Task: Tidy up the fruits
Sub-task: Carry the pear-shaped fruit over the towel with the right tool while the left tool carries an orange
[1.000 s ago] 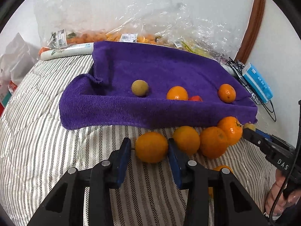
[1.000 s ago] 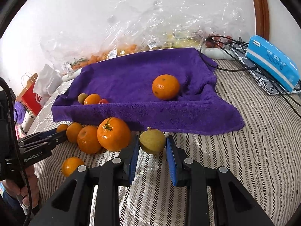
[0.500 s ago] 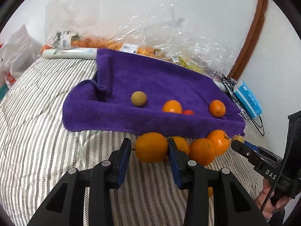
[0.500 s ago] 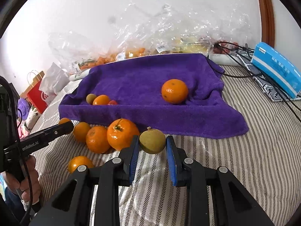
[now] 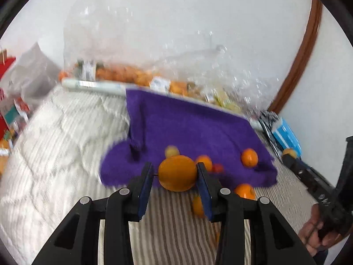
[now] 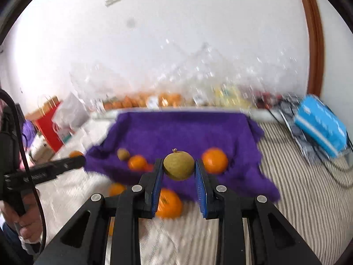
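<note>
Both fruits have just left the striped bed: my left gripper [image 5: 175, 174] clamps an orange [image 5: 177, 173], my right gripper [image 6: 178, 165] a greenish-brown fruit [image 6: 178, 165], ready for the purple towel [image 5: 194, 128].

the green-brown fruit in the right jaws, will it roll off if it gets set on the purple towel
Probably a little. The green-brown fruit looks round and smooth, so it is apt to roll. The purple towel looks soft and plush, and the orange resting on it suggests it would likely settle there. Firm enough, seemingly: no visible denting in the grip.
</note>
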`<state>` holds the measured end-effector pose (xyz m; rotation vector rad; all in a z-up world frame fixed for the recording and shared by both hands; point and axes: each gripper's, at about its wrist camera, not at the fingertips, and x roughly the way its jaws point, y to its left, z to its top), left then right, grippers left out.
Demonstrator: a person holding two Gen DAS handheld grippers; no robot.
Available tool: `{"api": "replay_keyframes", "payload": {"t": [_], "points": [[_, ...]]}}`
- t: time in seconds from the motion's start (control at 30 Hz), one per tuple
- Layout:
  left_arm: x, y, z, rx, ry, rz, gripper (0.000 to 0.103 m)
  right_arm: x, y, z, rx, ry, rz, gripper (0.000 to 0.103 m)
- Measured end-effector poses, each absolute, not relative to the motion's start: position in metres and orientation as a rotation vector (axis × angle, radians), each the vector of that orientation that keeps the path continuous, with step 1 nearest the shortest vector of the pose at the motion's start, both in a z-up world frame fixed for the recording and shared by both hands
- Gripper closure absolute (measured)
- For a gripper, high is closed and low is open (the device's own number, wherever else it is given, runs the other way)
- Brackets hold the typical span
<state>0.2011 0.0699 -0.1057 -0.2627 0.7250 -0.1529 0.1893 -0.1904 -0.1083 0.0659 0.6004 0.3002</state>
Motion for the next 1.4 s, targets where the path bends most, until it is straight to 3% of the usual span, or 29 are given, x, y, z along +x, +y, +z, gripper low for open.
{"api": "replay_keyframes", "payload": {"t": [0.23,0.63,1.4], "points": [[0.243,0.076,-0.077,-0.269,0.636,-0.105,0.066,0.227,-0.179,-0.070,0.050,0.501,0.308,0.074],[0.276,0.079,-0.129,-0.249,0.696,-0.019,0.066,0.264,-0.226,-0.117,0.105,0.609,0.183,0.074],[0.284,0.081,-0.148,-0.301,0.740,-0.065,0.066,0.281,-0.223,-0.147,0.087,0.711,0.197,0.074]]}}
